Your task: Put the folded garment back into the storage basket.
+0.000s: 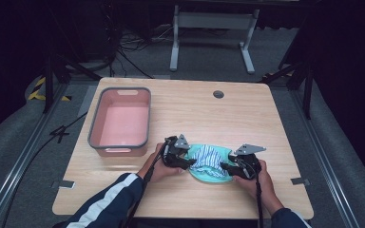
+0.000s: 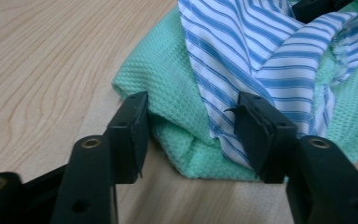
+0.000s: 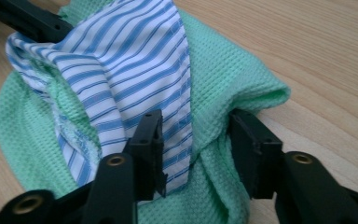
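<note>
A mint-green waffle cloth [image 1: 210,175] lies near the table's front edge, with a blue-and-white striped cloth [image 1: 208,156] bunched on top of it. My left gripper [image 1: 191,163] meets the bundle from the left and my right gripper [image 1: 222,166] from the right. In the left gripper view the jaws [image 2: 191,107] hold a thick fold of green cloth [image 2: 168,70] and striped cloth [image 2: 242,46]. In the right gripper view the jaws [image 3: 196,121] pinch a creased green fold [image 3: 223,70] beside the striped cloth's edge [image 3: 130,56].
A pink bin with a grey rim [image 1: 119,145] stands empty at the table's left, close to my left hand. A round cable hole [image 1: 218,94] sits near the far edge. Bare wood [image 1: 247,118] stretches behind and to the right of the cloths.
</note>
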`<control>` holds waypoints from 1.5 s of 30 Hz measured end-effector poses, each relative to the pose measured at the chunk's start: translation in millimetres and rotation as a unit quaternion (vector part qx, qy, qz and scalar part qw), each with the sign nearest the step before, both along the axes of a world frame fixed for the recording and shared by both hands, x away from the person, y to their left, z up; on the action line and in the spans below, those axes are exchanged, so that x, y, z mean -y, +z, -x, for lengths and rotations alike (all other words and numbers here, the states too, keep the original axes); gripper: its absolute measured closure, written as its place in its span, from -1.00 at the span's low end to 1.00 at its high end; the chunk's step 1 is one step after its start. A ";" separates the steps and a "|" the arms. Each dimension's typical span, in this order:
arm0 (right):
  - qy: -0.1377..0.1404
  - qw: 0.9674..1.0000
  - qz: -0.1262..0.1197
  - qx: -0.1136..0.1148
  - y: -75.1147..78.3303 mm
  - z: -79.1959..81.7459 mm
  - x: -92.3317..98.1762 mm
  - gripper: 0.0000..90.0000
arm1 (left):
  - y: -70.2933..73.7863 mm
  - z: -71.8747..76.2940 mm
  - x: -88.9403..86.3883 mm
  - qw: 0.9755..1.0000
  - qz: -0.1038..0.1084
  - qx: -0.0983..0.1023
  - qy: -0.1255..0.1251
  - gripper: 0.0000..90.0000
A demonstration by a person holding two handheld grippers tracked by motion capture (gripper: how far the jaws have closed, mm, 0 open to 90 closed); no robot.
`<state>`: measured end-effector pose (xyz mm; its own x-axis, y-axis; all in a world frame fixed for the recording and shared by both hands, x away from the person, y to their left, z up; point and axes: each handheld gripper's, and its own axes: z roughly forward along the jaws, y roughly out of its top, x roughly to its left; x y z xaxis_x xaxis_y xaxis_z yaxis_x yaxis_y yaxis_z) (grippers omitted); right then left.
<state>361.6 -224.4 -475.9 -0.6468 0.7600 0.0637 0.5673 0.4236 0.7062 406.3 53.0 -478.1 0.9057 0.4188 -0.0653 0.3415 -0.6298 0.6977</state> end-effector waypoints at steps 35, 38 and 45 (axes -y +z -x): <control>0.032 0.999 -0.018 0.024 15.3 13.1 0.5 0.78 | 23.8 14.1 9.1 0.998 -0.038 0.033 -0.033 0.79; 0.034 0.999 -0.018 0.030 17.6 14.1 0.1 0.78 | 26.5 15.1 8.3 0.998 -0.034 0.036 -0.031 0.79; 0.035 0.998 -0.021 0.039 24.1 16.0 -0.4 0.78 | 31.1 16.8 7.6 0.998 -0.033 0.047 -0.034 0.79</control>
<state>345.6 -224.0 -451.8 -0.7027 0.7102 0.0422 0.4794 0.4289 0.7657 389.5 45.3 -447.0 0.9328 0.3574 0.0472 0.2315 -0.6941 0.6817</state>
